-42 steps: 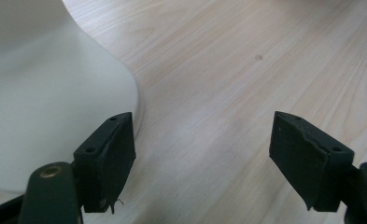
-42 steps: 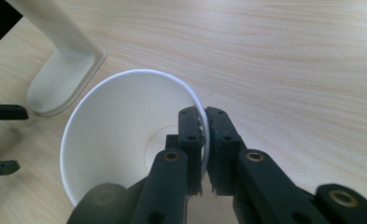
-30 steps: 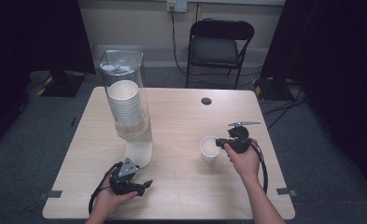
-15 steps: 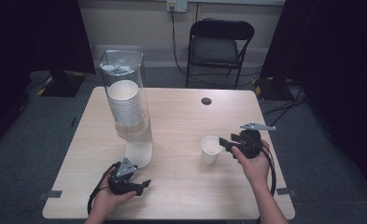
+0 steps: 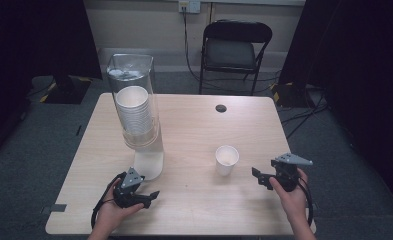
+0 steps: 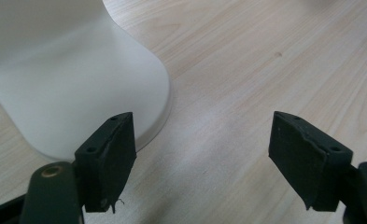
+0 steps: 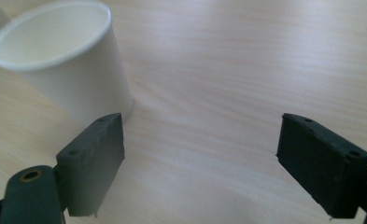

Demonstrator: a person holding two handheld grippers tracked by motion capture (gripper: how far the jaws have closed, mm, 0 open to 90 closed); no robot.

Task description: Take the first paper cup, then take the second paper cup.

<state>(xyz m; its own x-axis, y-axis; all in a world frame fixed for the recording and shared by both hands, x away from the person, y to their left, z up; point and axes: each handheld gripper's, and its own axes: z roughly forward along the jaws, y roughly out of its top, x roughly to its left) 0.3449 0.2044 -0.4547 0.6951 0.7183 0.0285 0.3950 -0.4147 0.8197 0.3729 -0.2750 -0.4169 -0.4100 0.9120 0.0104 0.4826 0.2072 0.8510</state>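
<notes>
The right gripper [image 5: 256,175] has just been opening, its fingers [image 7: 95,154] spread and empty, the paper cup [image 5: 227,159] just beyond them. The left gripper [image 5: 151,196] is spread too, with the dispenser base [image 6: 78,88] beside its left finger.

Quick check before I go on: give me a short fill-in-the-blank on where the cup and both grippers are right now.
1. The paper cup stands ____ on the table.
2. The right gripper has its jaws ____, nothing between them.
3. The left gripper rests beside the ____ base of the cup dispenser.

Missing words: upright; open; white
</notes>
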